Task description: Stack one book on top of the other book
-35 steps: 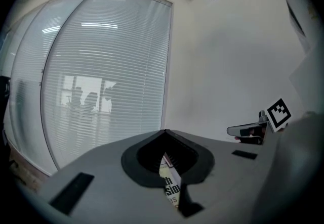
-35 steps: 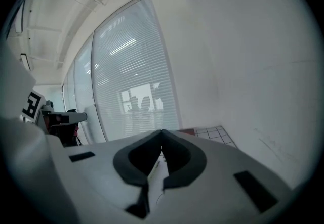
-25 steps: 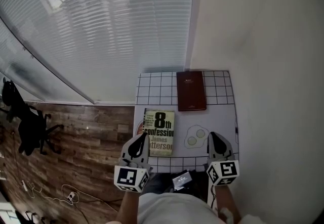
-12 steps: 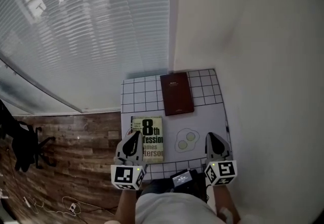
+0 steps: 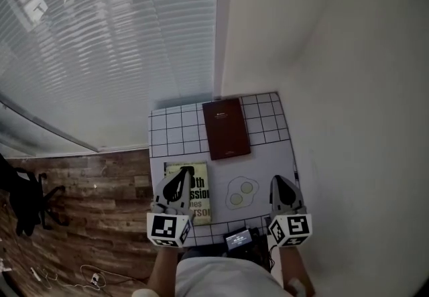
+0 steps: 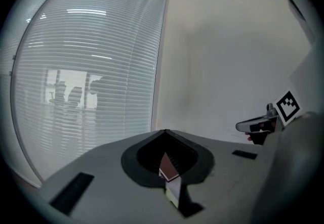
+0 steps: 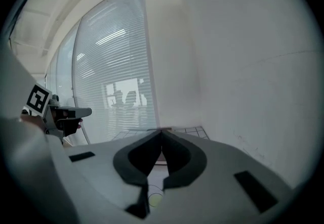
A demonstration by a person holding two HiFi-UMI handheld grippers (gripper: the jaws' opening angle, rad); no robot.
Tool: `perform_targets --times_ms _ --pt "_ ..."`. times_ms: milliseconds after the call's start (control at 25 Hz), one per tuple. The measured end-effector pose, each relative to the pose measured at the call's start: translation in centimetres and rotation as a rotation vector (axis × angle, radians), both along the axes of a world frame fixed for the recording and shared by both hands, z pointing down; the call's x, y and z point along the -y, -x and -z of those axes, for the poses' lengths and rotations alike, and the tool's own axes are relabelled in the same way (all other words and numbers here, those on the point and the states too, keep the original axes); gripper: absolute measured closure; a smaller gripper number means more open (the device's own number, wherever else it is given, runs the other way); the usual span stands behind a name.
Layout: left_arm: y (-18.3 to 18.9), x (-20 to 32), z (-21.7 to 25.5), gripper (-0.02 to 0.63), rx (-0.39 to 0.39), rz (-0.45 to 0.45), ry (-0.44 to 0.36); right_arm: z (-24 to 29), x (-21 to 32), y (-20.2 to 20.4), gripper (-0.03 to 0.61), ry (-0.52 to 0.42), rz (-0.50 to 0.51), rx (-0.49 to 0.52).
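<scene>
A dark red book (image 5: pixel 226 128) lies flat at the far middle of the small white table (image 5: pixel 268 155). A pale green paperback with black lettering (image 5: pixel 193 190) lies nearer, at the table's left. My left gripper (image 5: pixel 179 180) hangs over the paperback's near part, jaws shut and empty. My right gripper (image 5: pixel 278 185) is shut and empty above the table's right front. In the left gripper view, a sliver of the red book (image 6: pixel 167 166) shows through the closed jaws. The right gripper view shows only the table's far grid (image 7: pixel 190 130) beyond its shut jaws.
A fried-egg drawing (image 5: pixel 241 192) is printed on the table between the grippers. Black grid lines (image 5: pixel 174 135) mark the table's far part. White walls close in behind and on the right; a blind-covered window (image 5: pixel 100 54) stands at left. A small dark device (image 5: pixel 238 240) sits at the table's near edge.
Both grippers have crept forward over the table's near edge, the left one now covering part of the paperback. The head view has swung, shifting the table leftward. Both jaws stay shut.
</scene>
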State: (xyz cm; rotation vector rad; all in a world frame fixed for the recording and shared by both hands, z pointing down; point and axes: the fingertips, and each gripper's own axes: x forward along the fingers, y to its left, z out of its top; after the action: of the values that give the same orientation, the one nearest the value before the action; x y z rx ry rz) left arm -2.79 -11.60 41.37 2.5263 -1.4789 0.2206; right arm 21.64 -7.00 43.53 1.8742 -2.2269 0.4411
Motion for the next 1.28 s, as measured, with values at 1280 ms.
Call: perform_targets --times_ms 1280 --pt "-3.9 8.8 -13.3 0.604 0.073 -0.068 0.249 -11.4 10.1 0.4 0.571 0.173 0.055 -0.062"
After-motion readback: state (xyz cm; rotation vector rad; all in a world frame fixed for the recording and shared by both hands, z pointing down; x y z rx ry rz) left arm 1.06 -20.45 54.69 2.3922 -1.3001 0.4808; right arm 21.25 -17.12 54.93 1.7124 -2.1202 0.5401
